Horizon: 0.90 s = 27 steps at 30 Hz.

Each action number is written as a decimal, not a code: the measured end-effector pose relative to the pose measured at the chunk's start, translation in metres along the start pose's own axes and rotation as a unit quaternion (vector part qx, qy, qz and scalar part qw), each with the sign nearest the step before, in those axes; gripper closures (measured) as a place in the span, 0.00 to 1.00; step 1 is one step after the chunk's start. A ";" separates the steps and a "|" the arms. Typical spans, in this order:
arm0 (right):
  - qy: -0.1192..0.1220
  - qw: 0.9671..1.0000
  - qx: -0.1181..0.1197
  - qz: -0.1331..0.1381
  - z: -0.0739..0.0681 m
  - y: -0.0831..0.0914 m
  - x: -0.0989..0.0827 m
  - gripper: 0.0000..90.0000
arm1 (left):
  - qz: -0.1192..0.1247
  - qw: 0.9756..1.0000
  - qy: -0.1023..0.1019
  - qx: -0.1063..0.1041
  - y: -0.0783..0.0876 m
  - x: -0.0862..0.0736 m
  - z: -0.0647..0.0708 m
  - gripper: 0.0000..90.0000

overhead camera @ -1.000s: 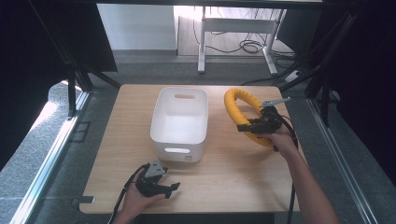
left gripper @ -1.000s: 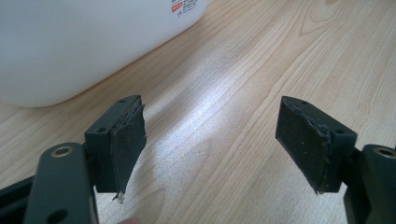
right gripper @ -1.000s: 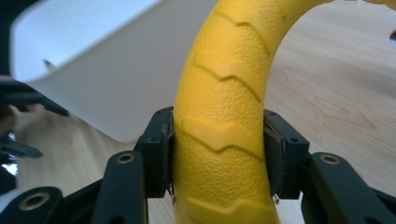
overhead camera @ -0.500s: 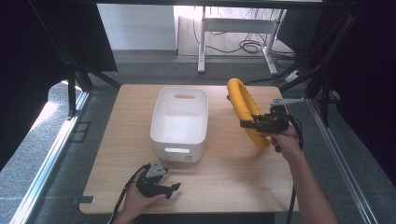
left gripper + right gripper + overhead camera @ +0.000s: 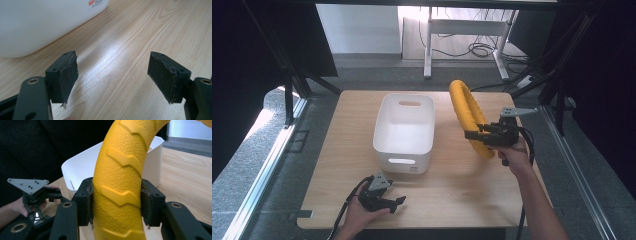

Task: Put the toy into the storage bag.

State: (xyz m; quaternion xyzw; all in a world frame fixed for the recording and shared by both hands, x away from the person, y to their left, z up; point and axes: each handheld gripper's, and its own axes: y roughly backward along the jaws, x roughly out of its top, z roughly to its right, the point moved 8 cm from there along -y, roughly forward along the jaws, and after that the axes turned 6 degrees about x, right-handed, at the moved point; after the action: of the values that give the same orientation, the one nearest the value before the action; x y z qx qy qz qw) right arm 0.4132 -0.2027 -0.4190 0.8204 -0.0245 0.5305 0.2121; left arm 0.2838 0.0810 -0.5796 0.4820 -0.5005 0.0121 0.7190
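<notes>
Right of white bin [image 5: 404, 130], right gripper [image 5: 476, 136] squeezes yellow ring [image 5: 464, 111] at rim; looks bumpy, light, bit squishy. Left gripper [image 5: 393, 202] wide open, empty.

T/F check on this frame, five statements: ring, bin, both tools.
1. The right tool is clamped on the yellow treaded rubber ring. True.
2. The yellow ring lies flat on the light wooden table. False: it is held up on edge, to the right of the bin.
3. The left tool has its jaws apart with nothing between them. True.
4. The white plastic bin holds the ring. False: the bin's inside shows bare white; the ring is outside it.
5. The left tool grips the bin's rim. False: it sits low near the table's front edge, apart from the bin.
</notes>
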 end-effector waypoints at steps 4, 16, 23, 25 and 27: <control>0.001 1.000 0.009 0.006 -0.005 -0.003 0.001 0.57 | -0.001 1.000 -0.001 0.001 0.000 0.000 0.000 0.27; 0.019 0.999 0.012 0.024 -0.016 -0.004 0.000 0.57 | 0.000 1.000 0.001 0.004 0.000 0.000 -0.001 0.27; 0.028 0.999 0.015 0.033 -0.028 -0.004 0.002 0.57 | -0.001 1.000 0.000 0.004 0.000 0.000 0.000 0.27; 0.036 0.999 0.015 0.036 -0.032 -0.003 0.005 0.57 | -0.001 1.000 -0.001 0.004 0.000 0.000 0.000 0.27; 0.044 0.998 0.018 0.042 -0.037 -0.003 0.008 0.57 | 0.000 1.000 0.000 0.005 0.000 0.000 0.000 0.27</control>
State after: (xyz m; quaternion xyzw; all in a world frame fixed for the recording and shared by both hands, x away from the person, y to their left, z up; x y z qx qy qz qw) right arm 0.3854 -0.1847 -0.3997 0.7982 -0.0396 0.5748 0.1757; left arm 0.2839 0.0815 -0.5793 0.4852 -0.5005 0.0145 0.7169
